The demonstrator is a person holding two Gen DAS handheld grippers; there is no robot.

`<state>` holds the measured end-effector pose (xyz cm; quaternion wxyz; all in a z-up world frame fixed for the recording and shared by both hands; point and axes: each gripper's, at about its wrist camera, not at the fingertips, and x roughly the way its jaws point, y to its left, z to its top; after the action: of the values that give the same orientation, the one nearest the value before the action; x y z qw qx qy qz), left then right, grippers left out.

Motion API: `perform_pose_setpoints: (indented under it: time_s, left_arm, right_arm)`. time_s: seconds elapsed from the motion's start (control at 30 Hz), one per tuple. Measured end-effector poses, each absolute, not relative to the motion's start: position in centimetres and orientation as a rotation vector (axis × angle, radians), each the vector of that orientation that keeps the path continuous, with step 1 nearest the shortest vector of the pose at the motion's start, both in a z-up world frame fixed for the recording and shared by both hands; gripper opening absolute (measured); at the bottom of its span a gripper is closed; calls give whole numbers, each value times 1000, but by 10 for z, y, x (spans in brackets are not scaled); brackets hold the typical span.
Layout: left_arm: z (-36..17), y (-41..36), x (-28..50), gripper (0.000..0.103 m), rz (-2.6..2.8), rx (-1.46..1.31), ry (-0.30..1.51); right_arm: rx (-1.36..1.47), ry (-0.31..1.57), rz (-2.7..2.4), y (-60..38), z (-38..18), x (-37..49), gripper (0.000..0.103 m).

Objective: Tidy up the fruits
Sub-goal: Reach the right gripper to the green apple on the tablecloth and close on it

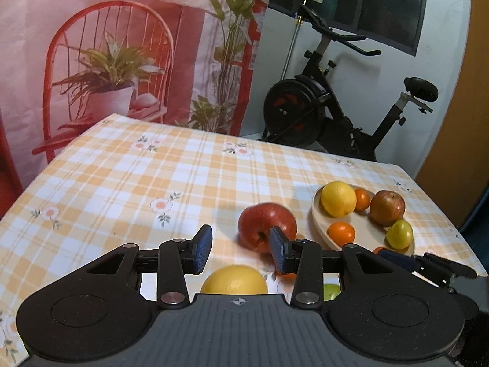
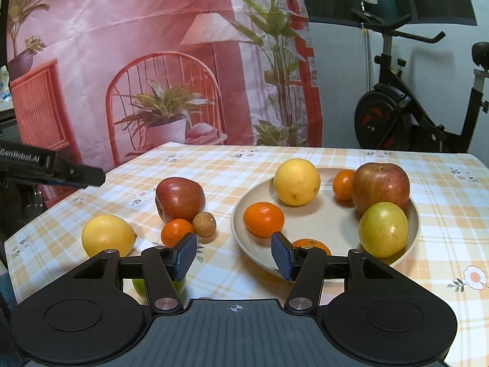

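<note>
Behind your checked yellow tablecloth (image 2: 443, 214) hangs a pink printed backdrop (image 2: 122, 61) picturing a wicker chair, potted plants and a floor lamp. To the right of that backdrop, a black exercise bike (image 1: 330, 104) stands against a white wall.

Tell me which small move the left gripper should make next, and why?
Probably ease the left gripper forward so the red apple comes between its open fingers. That apple lies on the tablecloth just ahead of them, outside the plate, and nothing is held yet.
</note>
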<state>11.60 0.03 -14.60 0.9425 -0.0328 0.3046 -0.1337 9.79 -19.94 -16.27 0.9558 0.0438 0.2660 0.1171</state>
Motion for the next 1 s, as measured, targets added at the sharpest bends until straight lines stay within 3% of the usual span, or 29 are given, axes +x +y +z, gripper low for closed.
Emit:
perform_pose_setpoints:
  time_s: [1.0]
  left_arm:
    - [-164,-9,109,44,-258,-22,642]
  right_arm:
    - [-30,610,448,-152,-168,99,50]
